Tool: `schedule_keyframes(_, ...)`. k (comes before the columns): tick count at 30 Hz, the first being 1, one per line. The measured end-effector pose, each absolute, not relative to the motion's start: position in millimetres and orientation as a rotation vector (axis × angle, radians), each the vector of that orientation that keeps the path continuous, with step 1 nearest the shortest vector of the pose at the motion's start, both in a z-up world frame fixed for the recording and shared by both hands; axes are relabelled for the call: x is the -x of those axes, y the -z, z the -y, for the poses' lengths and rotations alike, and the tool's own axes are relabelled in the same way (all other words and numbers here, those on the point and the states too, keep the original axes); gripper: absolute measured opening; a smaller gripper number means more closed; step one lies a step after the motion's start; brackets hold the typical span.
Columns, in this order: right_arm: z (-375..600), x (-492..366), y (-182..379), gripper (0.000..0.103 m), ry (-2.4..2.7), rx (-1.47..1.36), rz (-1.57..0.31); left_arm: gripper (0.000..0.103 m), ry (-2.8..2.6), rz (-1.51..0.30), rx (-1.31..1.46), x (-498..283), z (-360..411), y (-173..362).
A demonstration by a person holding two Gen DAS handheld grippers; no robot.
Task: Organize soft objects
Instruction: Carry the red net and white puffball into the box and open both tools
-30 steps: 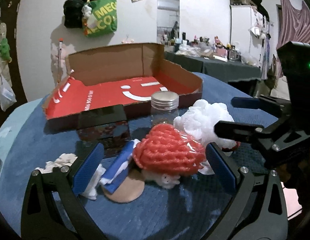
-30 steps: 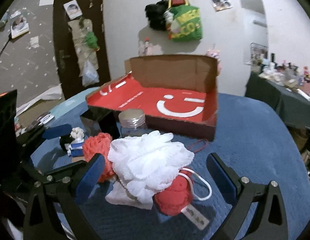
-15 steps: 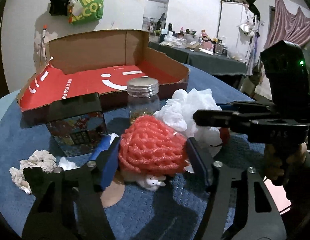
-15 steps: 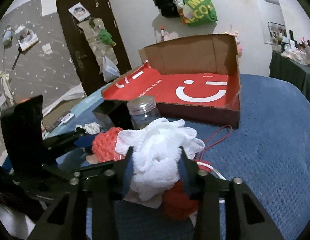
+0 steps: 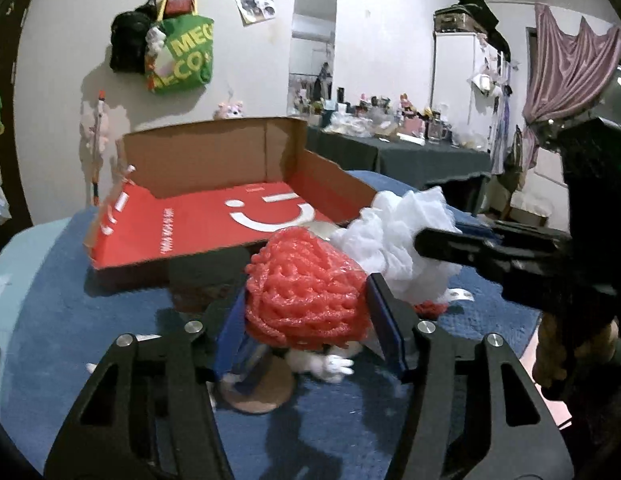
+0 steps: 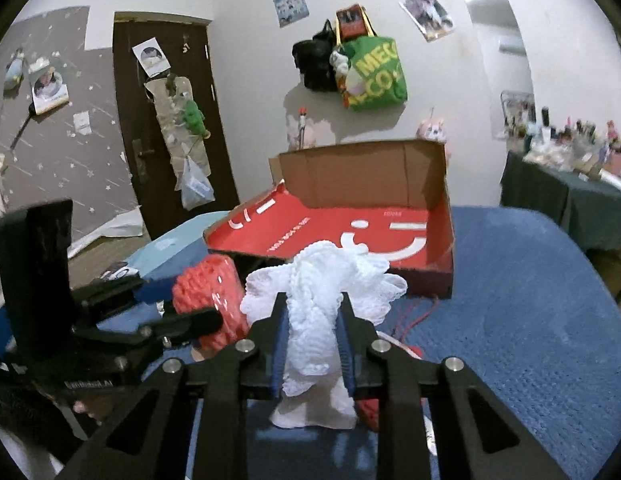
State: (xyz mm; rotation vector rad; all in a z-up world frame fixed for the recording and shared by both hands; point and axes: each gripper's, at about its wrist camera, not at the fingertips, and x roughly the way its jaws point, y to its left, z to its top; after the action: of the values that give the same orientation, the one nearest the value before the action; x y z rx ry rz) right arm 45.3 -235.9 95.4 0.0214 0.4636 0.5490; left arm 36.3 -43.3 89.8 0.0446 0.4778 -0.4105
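Left wrist view: your left gripper point(image 5: 306, 320) pinches a rounded, knobbly red foam-net bundle point(image 5: 304, 292) between its blue pads, which dent the bundle's sides as the jaws go on closing; the bundle sits above the blue textured cloth point(image 5: 90, 320), with its longer axis running across the jaws. A fuzzy white toy point(image 5: 330, 364) and a flat round tan disc point(image 5: 256, 394) show just beneath it. Your gripper tilts gently downward, facing the open red cardboard box with a white smile print point(image 5: 214, 216). To the right, the frilly white mesh puff point(image 5: 402, 232) is carried in your right gripper point(image 5: 454, 246). Right wrist view: the right gripper point(image 6: 312, 344) squeezes the white mesh puff point(image 6: 314, 300) into a narrow waist; its jaws, already nearly together, are closing, and the crinkled netting spills above and below, so the puff's length runs upright. It hangs in front of the box point(image 6: 442, 236). At left, your left gripper point(image 6: 182, 312) grips the red bundle point(image 6: 210, 292) from the side.
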Motion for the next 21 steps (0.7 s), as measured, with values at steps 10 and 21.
schedule_keyframes(10, 209, -31, -102, 0.024, -0.5, 0.015, -0.417, 0.056, 0.365, -0.457, -0.068, -31, 18, -98)
schedule_keyframes(21, 201, -37, -118, 0.024, -0.485, 0.032, -0.373, 0.056, 0.342, -0.426, -0.072, -39, 2, -115)
